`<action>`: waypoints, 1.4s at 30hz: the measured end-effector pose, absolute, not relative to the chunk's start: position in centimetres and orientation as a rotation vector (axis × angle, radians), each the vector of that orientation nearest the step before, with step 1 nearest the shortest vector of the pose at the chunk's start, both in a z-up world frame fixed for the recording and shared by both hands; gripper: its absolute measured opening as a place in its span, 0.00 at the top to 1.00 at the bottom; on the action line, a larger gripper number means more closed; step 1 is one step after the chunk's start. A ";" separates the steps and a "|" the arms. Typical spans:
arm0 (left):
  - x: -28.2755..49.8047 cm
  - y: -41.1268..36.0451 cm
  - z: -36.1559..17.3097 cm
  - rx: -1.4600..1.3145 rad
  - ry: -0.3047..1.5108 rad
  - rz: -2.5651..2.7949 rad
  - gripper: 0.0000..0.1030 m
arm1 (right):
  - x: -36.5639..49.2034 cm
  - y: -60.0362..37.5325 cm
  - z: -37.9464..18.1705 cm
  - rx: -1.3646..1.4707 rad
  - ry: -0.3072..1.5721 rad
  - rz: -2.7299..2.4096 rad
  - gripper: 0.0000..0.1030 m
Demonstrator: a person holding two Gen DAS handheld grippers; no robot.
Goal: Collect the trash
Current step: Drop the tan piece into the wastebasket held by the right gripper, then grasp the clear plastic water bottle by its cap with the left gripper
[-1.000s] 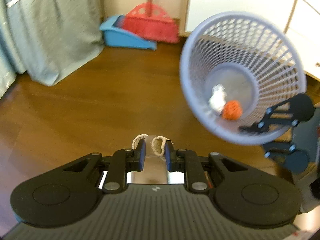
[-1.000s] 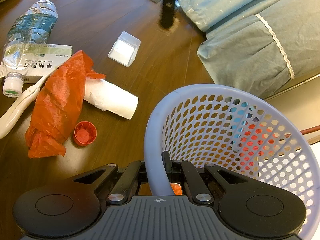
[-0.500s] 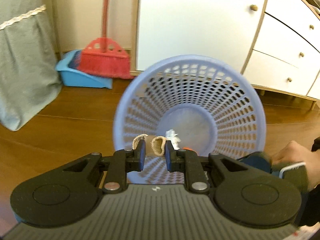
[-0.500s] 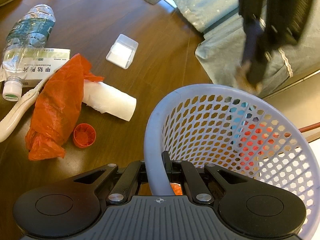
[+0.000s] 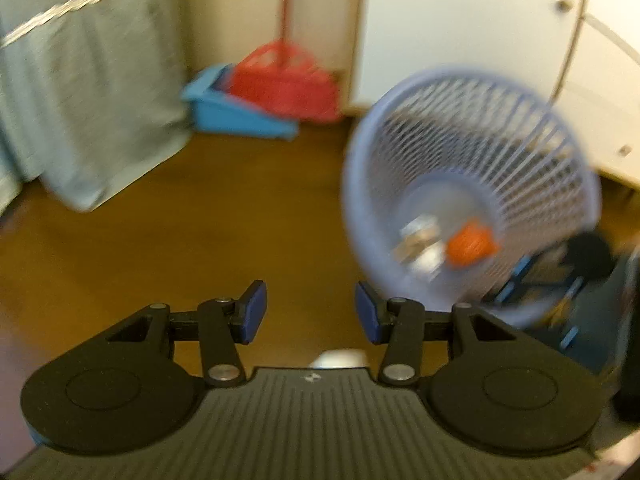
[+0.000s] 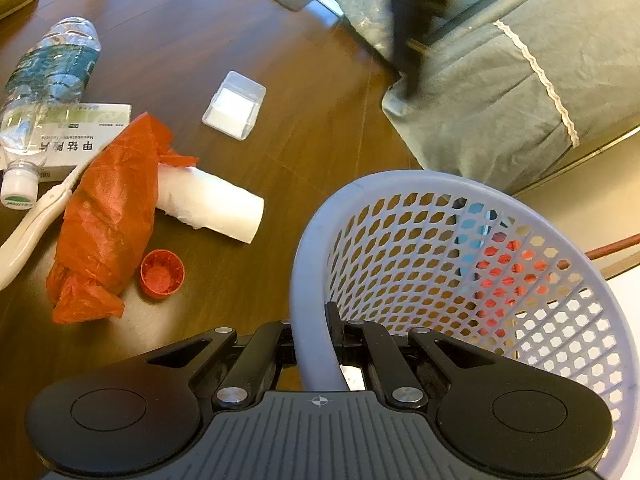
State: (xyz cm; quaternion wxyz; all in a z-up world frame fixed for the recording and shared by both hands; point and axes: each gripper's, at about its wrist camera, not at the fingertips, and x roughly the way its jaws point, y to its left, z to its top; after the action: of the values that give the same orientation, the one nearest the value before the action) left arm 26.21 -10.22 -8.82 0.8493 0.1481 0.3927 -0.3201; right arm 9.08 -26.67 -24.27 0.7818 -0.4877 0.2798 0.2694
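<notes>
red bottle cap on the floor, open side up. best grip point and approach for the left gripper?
Grip the red bottle cap across its round wall, one pad on each side, coming from above. It lies mouth up, so the rim is exposed all round. Line the pads up so neither lands on the orange plastic bag alongside it. The left gripper is empty, jaws opening; the right gripper is shut on the basket rim.

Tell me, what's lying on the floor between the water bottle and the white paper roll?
In the right wrist view, a crumpled orange plastic bag lies between the water bottle and the white paper roll, its top draped over the roll's end.
</notes>
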 end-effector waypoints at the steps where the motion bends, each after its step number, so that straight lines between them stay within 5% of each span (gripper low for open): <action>1: 26.3 -8.6 -9.3 0.321 0.845 -0.643 0.58 | 9.1 -26.7 -24.3 -1.056 0.603 0.583 1.00; 16: 18.5 4.5 -15.5 0.341 1.073 -0.646 0.53 | 9.0 -26.5 -24.5 -1.065 0.608 0.588 1.00; 23: 14.1 3.0 -16.0 0.531 0.994 -0.903 0.30 | 8.9 -26.3 -24.7 -1.066 0.613 0.587 1.00; 30: 8.9 -3.7 -18.3 0.868 0.828 -1.163 0.28 | 8.9 -26.3 -24.7 -1.068 0.617 0.590 1.00; 33: 7.8 -5.8 -19.6 0.990 0.783 -1.206 0.30 | 8.9 -26.3 -24.7 -1.067 0.617 0.589 1.00; 38: 8.1 -8.5 -21.0 1.086 0.804 -1.183 0.54 | 8.9 -26.4 -24.7 -1.066 0.618 0.590 1.00; 42: 8.2 -8.8 -21.6 1.169 0.824 -1.182 0.64 | 8.9 -26.4 -24.7 -1.061 0.618 0.588 1.00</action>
State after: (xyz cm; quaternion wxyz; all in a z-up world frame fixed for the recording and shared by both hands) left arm 8.18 -8.79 -21.56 0.5997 0.5043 0.3553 -0.5098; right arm 8.89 -26.38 -24.70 0.7770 -0.4907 0.2857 0.2719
